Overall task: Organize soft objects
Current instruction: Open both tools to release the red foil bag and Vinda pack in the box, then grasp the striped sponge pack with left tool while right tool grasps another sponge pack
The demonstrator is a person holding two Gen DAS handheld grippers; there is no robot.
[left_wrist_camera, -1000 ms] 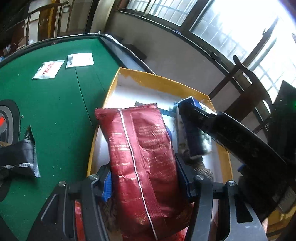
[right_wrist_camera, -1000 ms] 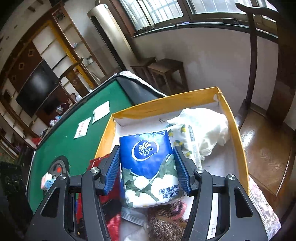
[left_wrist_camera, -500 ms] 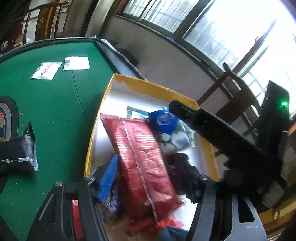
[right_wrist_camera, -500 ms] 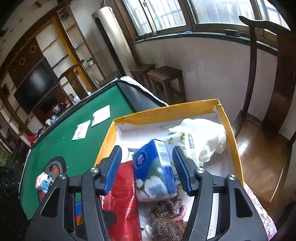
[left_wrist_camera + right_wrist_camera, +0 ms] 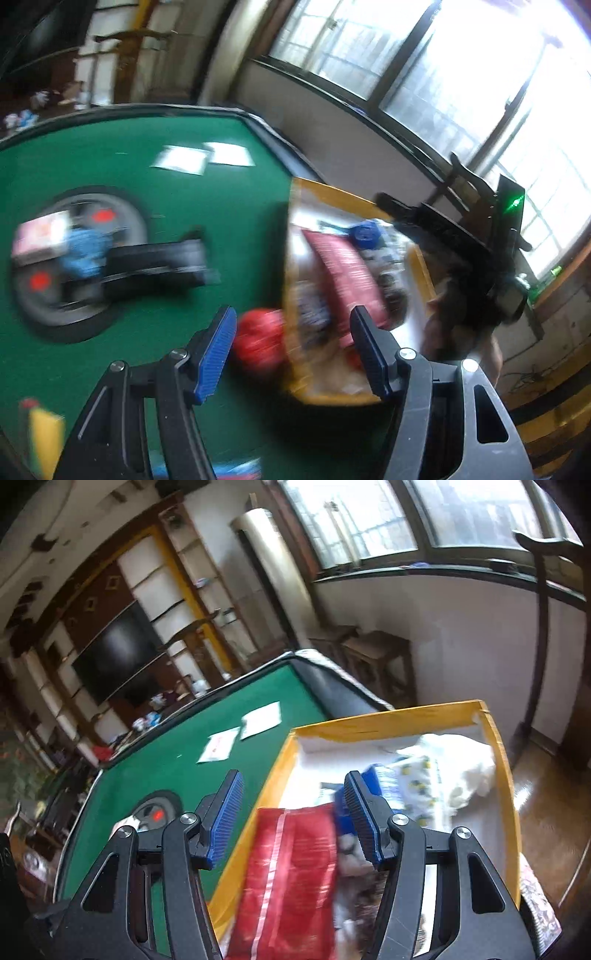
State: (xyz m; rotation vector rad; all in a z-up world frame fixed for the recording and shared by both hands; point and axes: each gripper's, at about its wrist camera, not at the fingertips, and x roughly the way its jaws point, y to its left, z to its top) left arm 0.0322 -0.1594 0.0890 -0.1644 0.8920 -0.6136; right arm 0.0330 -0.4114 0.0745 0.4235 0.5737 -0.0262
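We see the red snack bag (image 5: 291,878) lying flat in the yellow box (image 5: 506,775), its long axis running from the near end toward the far wall, seam up. The blue tissue pack (image 5: 341,812) lies just beside it, near the white cloth (image 5: 469,771). A second ago each claw clenched one of these; now our left claw (image 5: 291,350) and right claw (image 5: 293,814) both gape with nothing between the pads, pulled back above the green counter (image 5: 147,184). A black packet (image 5: 155,262) lies there, blurred.
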